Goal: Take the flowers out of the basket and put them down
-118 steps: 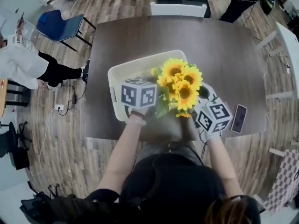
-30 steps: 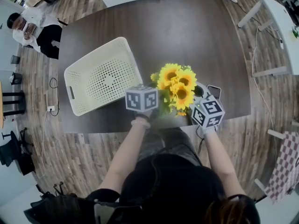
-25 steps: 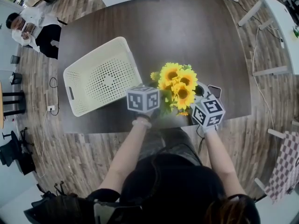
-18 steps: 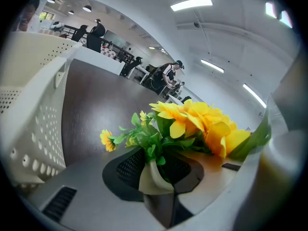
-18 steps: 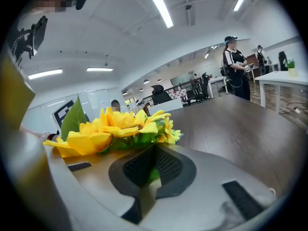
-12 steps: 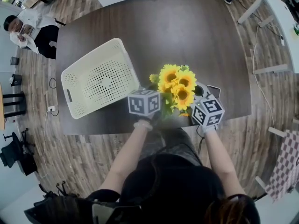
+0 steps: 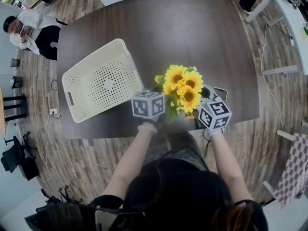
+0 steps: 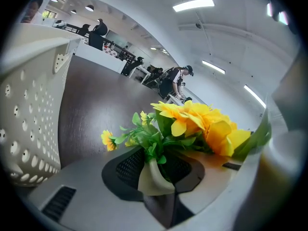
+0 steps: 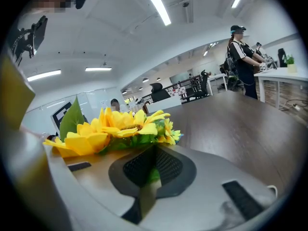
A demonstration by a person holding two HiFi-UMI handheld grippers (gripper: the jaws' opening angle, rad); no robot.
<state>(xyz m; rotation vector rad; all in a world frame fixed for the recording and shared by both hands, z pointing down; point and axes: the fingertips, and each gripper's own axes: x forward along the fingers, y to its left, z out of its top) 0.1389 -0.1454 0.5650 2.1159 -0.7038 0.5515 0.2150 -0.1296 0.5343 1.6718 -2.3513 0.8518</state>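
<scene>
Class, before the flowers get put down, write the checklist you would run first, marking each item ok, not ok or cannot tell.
1. Flowers out of basket: ok.
2. Left gripper holds them, though its jaws have just opened slightly: ok.
3. Right gripper shut on them: ok.
4. Bunch touching table: cannot tell.
5. Phone apart from bunch: ok.

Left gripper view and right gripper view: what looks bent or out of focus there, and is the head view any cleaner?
Left gripper view: flowers sharp, the basket wall bulges, the right edge is a blur, corners dark. Right gripper view: flowers sharp, ceiling lamps curve and glare, left edge blurred. Head view: evenly lit and sharp, yet the table edges bow.
</scene>
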